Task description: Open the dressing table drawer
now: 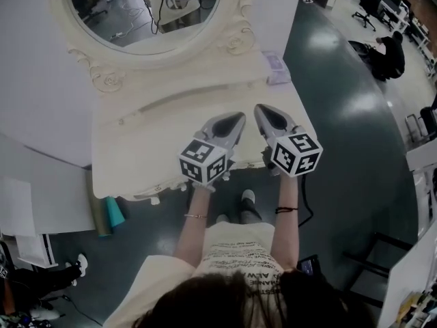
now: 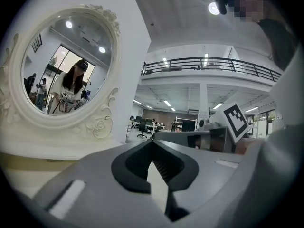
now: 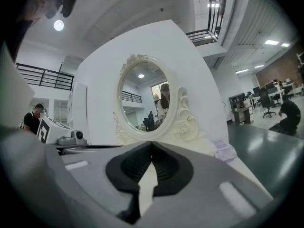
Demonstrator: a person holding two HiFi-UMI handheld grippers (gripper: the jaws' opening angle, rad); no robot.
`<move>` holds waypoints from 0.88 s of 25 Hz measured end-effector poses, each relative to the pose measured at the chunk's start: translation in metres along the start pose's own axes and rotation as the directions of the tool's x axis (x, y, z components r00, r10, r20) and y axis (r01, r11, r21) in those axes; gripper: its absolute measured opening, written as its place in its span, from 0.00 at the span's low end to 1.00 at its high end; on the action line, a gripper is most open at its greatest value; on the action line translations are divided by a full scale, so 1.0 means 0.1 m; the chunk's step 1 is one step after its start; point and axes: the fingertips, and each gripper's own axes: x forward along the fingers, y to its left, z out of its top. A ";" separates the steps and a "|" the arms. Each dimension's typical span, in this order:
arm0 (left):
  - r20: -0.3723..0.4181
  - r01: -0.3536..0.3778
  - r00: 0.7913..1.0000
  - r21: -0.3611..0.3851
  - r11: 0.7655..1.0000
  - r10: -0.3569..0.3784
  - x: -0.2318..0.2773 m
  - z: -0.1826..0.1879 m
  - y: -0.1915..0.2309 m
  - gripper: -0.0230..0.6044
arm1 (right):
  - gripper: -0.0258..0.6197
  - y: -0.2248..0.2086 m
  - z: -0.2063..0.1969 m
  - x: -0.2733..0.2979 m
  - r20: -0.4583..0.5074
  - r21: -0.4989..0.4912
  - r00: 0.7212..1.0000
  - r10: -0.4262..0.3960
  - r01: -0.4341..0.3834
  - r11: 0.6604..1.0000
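A cream dressing table (image 1: 136, 149) with a carved oval mirror (image 1: 136, 12) stands in front of me. Its drawer front lies under the top's front edge and is hidden in the head view. My left gripper (image 1: 239, 118) and right gripper (image 1: 261, 109) hover side by side over the right part of the tabletop, pointing toward the mirror. Both sets of jaws are closed tip to tip with nothing between them, as the left gripper (image 2: 153, 141) and right gripper (image 3: 152, 144) show in their own views. The mirror (image 3: 145, 99) fills the middle of the right gripper view.
A small clear lavender box (image 1: 276, 67) sits at the tabletop's back right corner. A teal roll (image 1: 113, 214) leans by the table's left leg. A white panel backs the mirror. A person (image 1: 389, 53) sits on the dark floor at far right.
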 end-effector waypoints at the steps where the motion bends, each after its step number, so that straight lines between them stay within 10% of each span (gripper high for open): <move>1: -0.001 -0.003 1.000 -0.003 1.000 0.003 0.04 -0.01 0.02 0.03 | 0.04 -0.04 0.00 0.02 -0.004 0.002 1.000 0.004 -0.004 1.000; 22: -0.018 -0.148 0.989 -0.067 0.987 0.147 0.78 -0.11 0.72 0.03 | 0.04 -0.88 -0.09 0.77 -0.112 -0.012 0.989 0.098 -0.100 0.995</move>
